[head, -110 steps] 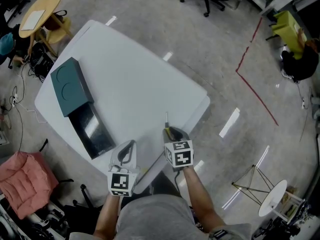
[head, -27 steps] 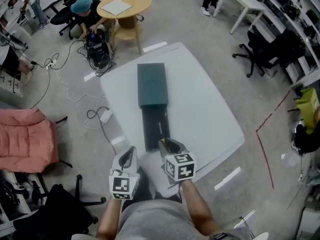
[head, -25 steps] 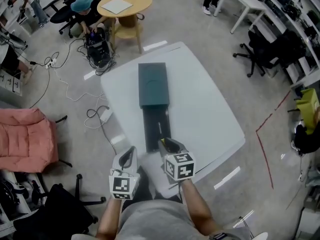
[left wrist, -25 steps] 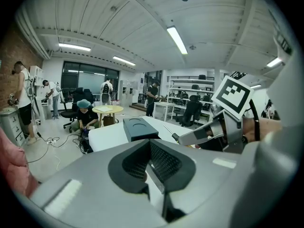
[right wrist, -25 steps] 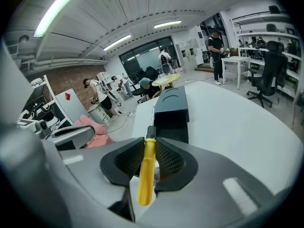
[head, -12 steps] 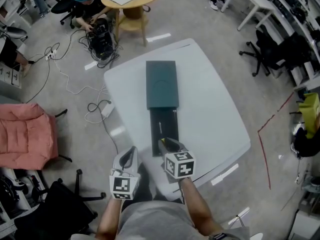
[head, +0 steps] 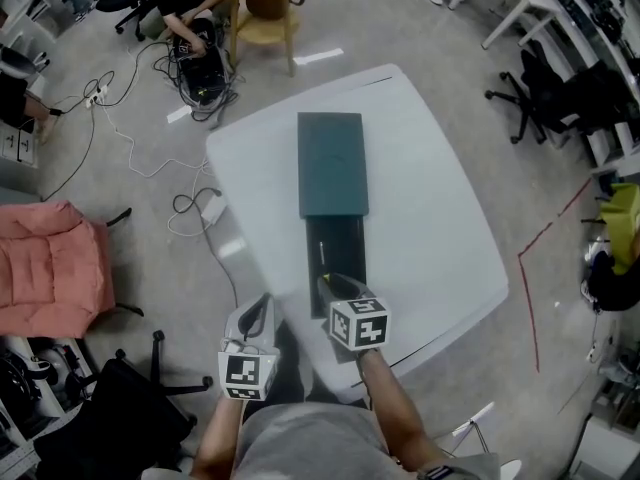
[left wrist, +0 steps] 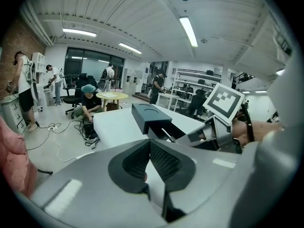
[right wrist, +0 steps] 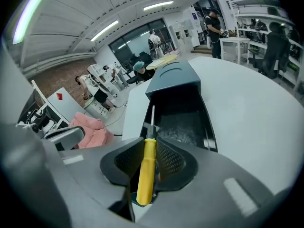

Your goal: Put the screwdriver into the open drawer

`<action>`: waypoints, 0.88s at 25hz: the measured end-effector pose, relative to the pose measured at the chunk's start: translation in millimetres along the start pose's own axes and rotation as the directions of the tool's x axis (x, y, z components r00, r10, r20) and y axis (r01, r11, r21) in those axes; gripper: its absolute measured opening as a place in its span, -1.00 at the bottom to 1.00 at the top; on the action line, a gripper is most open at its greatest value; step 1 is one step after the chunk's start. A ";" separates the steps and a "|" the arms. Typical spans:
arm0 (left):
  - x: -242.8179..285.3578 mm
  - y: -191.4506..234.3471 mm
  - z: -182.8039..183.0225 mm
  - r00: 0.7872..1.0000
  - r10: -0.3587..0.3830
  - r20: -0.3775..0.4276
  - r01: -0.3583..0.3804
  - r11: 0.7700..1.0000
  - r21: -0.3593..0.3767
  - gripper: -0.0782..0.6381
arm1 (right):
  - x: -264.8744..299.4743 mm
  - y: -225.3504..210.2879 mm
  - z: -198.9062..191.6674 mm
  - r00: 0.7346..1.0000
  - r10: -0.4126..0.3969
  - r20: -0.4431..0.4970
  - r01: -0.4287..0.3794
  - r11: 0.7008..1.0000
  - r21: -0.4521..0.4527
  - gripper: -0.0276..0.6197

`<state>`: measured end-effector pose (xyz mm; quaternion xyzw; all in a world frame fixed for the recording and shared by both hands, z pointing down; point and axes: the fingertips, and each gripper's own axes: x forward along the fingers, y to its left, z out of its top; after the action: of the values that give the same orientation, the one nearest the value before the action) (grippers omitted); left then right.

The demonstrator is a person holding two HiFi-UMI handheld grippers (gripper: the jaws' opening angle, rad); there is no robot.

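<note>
Screwdriver [right wrist: 147, 160]: we reckon light, stiff, slick hdl; R gripper [right wrist: 151, 144] clamps it mid-hdl, L gripper [left wrist: 149, 144] closed, empty.

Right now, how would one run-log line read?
right gripper: shut on screwdriver | screwdriver: pointing into open drawer, not released | left gripper: shut, empty

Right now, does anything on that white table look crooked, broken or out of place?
Nothing stands out. The drawer is pulled straight out of its green box, the yellow screwdriver lies straight between the fingers of the right gripper, and the table shows no spill.
</note>
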<state>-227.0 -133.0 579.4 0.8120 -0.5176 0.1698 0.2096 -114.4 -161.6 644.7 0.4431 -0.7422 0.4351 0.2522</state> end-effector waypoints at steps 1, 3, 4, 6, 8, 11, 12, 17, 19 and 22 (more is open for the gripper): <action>1.4 1.1 -1.4 1.000 -0.002 -0.004 0.002 1.000 -0.002 -0.75 | 2.9 -0.5 -1.3 1.000 0.000 -0.007 0.000 1.000 0.004 -0.66; 4.3 3.6 -3.1 1.000 -0.004 -0.009 0.003 1.000 -0.007 -0.75 | 8.4 -1.3 -3.2 1.000 -0.002 -0.019 0.002 1.000 0.006 -0.66; 5.9 4.7 -3.4 1.000 -0.004 -0.011 0.004 1.000 -0.010 -0.75 | 10.7 -2.0 -3.7 1.000 -0.006 -0.024 0.006 1.000 0.003 -0.66; 8.8 6.0 -3.8 1.000 -0.007 -0.014 0.007 1.000 -0.014 -0.75 | 15.1 -3.8 -4.0 0.999 -0.017 -0.034 0.017 1.000 -0.006 -0.66; 11.3 7.2 -5.3 1.000 -0.008 -0.017 0.008 1.000 -0.015 -0.75 | 20.4 -5.7 -4.5 0.999 -0.023 -0.046 0.022 1.000 -0.009 -0.66; 14.1 9.2 -8.5 1.000 -0.009 -0.023 0.008 1.000 -0.018 -0.75 | 26.2 -8.9 -5.0 0.998 -0.029 -0.058 0.028 1.000 -0.005 -0.66; 14.5 10.3 -9.3 1.000 -0.008 -0.025 0.008 1.000 -0.019 -0.75 | 27.8 -9.7 -5.0 0.998 -0.032 -0.060 0.032 0.999 -0.005 -0.66; 18.0 17.6 -10.5 1.000 -0.006 -0.030 0.005 1.000 -0.025 -0.75 | 36.5 -10.6 -4.7 0.995 -0.044 -0.085 0.045 0.999 0.000 -0.65; 20.7 18.9 -10.9 0.999 -0.006 -0.032 0.005 1.000 -0.029 -0.75 | 39.3 -11.2 -5.6 0.994 -0.047 -0.095 0.047 0.999 -0.001 -0.65; 23.8 21.7 -12.1 0.999 -0.010 -0.035 0.009 0.999 -0.032 -0.75 | 43.4 -10.7 -6.0 0.993 -0.053 -0.104 0.053 0.999 -0.004 -0.65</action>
<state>-237.8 -153.2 605.0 0.8079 -0.5125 0.1751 0.2324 -126.0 -177.9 685.2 0.4391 -0.7161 0.4505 0.3023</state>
